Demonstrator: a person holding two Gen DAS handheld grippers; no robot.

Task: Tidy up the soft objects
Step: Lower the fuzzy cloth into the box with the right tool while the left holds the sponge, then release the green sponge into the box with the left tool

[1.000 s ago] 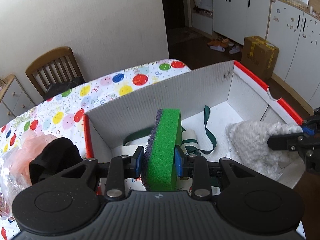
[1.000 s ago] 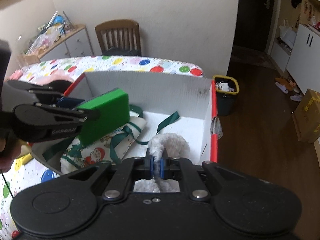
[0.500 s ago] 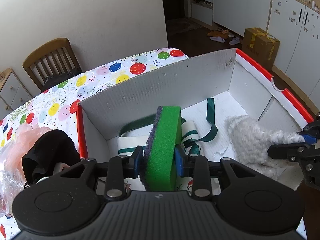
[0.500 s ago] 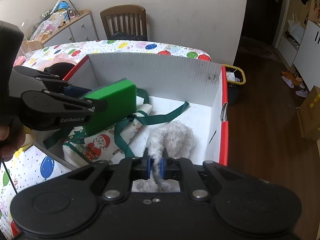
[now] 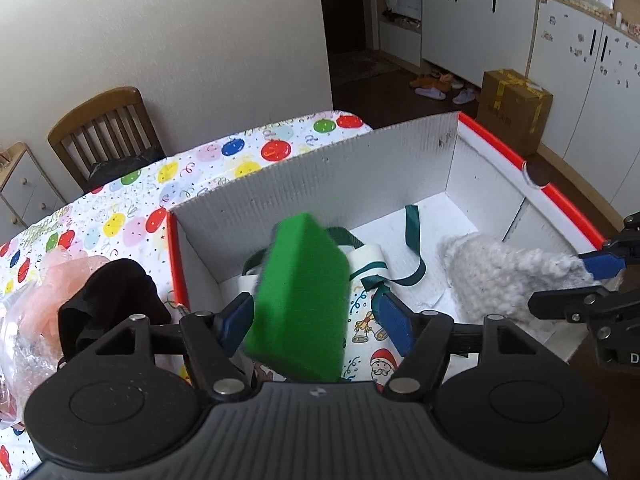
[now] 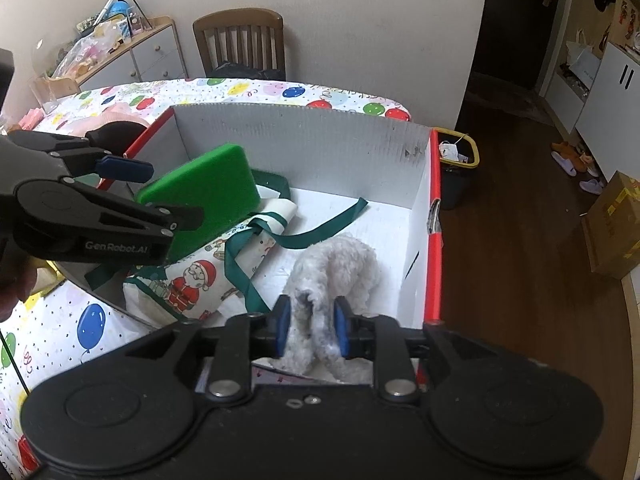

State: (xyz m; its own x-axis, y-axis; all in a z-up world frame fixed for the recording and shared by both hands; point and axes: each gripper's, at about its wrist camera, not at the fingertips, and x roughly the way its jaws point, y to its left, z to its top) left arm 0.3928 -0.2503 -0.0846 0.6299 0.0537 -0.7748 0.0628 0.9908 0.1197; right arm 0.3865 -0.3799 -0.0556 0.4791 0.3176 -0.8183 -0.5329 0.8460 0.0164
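The left tool has its two blue pads spread wide apart. The green sponge sits loose between them, tipping over above the Santa bag in the box. It looks ready to drop onto the bag at the box's left side. The right tool has its pads a little apart too, around the fluffy white cloth, which lies on the box floor near the right wall.

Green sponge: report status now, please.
Left gripper open, green sponge loose between jaws, over box. Right gripper open around white fluffy cloth.
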